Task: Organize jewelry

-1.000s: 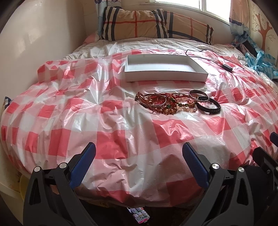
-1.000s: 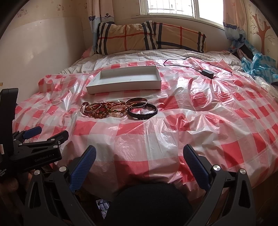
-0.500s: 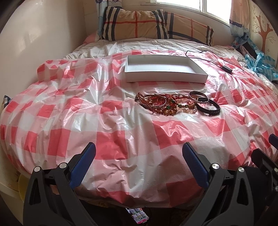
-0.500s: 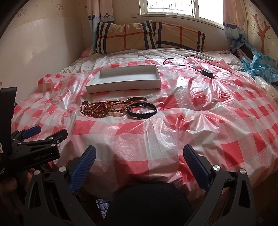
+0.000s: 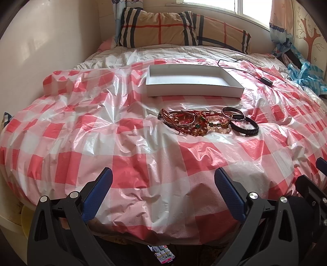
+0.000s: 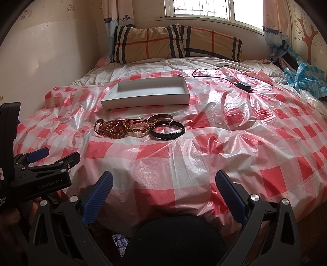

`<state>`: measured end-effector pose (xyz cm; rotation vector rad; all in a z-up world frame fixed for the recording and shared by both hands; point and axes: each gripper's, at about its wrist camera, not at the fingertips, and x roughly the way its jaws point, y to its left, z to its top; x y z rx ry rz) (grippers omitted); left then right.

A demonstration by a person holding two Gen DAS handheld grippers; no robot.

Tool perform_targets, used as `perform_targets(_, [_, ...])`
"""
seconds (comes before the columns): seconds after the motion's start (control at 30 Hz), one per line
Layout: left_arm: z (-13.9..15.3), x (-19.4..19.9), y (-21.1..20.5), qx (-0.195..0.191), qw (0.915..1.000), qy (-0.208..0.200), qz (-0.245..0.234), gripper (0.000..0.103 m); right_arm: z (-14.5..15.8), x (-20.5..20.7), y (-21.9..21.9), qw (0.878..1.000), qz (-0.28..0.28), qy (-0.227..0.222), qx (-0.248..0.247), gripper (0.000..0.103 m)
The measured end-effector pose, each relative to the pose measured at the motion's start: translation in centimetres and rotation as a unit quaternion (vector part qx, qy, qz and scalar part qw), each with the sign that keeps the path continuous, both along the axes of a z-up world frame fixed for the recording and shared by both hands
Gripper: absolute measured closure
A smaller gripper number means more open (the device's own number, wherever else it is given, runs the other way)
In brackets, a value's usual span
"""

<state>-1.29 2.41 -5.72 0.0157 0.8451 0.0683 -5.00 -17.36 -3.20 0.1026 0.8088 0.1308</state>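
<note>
Compared with the frames from a second ago, I am seeing almost no change: both views are sitting where they were, and the jewelry and box are lying in the same spots on the bed.

Nearest to me, the left tongs (image 5: 163,192) are standing wide apart, blue pads (image 5: 97,195) splayed over the near edge of the bed, gripping nothing and touching nothing. The right tongs (image 6: 163,193) are spread just as wide and are likewise carrying nothing; in the right wrist view the left tongs are showing at the near left, with a hand (image 6: 12,216) under them.

Farther in, the red-and-white checked plastic sheet (image 5: 126,155) is covering the bed, crinkled and shiny. On it, near the middle, the pile of beaded bracelets (image 5: 194,122) is lying tangled, with a metal bangle (image 5: 233,113) touching its right side and a black braided bracelet (image 5: 245,125) just right of that, overlapping the bangle's near edge.

Beyond the jewelry, a white shallow box (image 5: 192,81) is sitting open with nothing inside. To its far right a black charger with cable (image 6: 244,86) is lying on the sheet. At the far end, plaid pillows (image 5: 184,30) are leaning below the window (image 6: 204,10).
</note>
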Motion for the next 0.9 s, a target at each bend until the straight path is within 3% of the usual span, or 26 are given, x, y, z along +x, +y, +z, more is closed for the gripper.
perform_targets(0.9, [-0.5, 1.0, -0.1, -0.004, 1.0, 0.003, 0.0, 0.007, 0.4, 0.1, -0.3, 1.0, -0.004, -0.003, -0.002, 0.007])
